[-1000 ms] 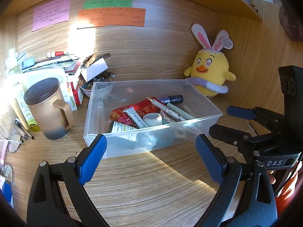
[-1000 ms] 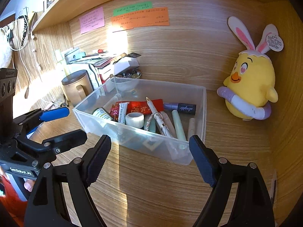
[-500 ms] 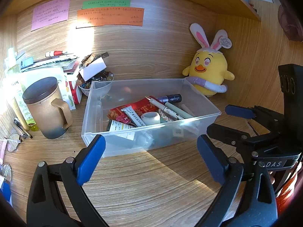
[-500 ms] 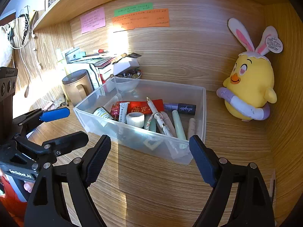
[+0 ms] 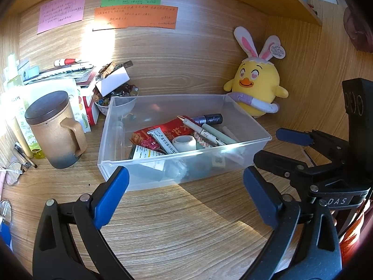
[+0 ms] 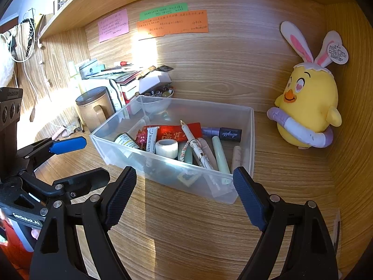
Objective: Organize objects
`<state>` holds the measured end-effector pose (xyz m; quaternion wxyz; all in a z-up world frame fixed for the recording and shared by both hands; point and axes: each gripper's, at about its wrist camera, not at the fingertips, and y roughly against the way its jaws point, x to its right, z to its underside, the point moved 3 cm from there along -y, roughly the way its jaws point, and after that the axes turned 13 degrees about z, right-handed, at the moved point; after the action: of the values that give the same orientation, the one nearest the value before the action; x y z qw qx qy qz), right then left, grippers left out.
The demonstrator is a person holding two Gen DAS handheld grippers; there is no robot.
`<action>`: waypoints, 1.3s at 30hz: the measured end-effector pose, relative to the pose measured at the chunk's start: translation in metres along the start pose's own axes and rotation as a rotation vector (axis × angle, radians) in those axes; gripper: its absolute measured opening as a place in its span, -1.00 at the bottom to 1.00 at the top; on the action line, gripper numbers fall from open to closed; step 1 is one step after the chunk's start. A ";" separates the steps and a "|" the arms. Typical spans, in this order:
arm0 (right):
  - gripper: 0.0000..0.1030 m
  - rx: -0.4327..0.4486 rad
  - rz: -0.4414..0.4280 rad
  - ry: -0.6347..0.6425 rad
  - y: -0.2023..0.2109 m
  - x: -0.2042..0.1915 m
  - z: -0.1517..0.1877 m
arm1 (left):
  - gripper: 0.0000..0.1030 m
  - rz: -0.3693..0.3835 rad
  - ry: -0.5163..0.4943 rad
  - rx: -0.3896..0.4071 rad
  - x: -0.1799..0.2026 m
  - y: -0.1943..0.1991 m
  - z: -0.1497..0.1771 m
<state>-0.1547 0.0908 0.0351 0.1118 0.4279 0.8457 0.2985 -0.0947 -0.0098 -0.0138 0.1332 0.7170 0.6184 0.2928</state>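
A clear plastic bin (image 5: pixel 121 121) (image 6: pixel 250 140) sits on the wooden desk and holds several small items: a red packet (image 5: pixel 173 128), a white tape roll (image 5: pixel 185 142) (image 6: pixel 166 148), pens (image 6: pixel 218 154) and a dark marker (image 5: pixel 209 118) (image 6: pixel 229 134). My left gripper (image 5: pixel 185 196) is open and empty, just short of the bin's front wall. My right gripper (image 6: pixel 184 192) is open and empty, in front of the bin's near corner. Each gripper shows in the other's view, the right one (image 5: pixel 291 149) and the left one (image 6: pixel 74 161).
A brown lidded mug (image 5: pixel 54 131) stands left of the bin, with stacked books and boxes (image 5: pixel 70 79) behind it. A yellow bunny-eared plush chick (image 5: pixel 255 86) (image 6: pixel 307 107) sits in the right back corner. Sticky notes (image 5: pixel 136 17) hang on the back wall. Pens and glasses (image 5: pixel 14 170) lie at far left.
Both grippers have drawn back slightly from the bin and stay open. Nothing on the desk has moved.
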 end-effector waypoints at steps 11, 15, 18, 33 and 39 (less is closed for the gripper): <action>0.61 -0.004 0.006 0.000 -0.001 -0.003 0.002 | 0.94 -0.003 -0.001 0.002 0.000 0.001 0.000; 0.61 -0.007 0.006 -0.001 -0.001 -0.004 0.002 | 0.94 -0.003 -0.001 0.001 0.000 0.001 0.000; 0.62 -0.009 0.004 -0.007 -0.001 -0.002 0.002 | 0.94 -0.003 -0.001 0.001 -0.001 0.001 0.000; 0.62 -0.013 -0.002 -0.005 -0.002 -0.002 0.004 | 0.95 0.000 0.010 -0.009 0.000 0.000 0.001; 0.62 -0.014 0.000 -0.006 -0.001 -0.004 0.004 | 0.95 0.004 0.026 -0.009 -0.002 -0.001 0.002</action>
<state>-0.1513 0.0892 0.0308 0.1175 0.4280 0.8434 0.3029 -0.0947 -0.0115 -0.0165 0.1279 0.7138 0.6172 0.3053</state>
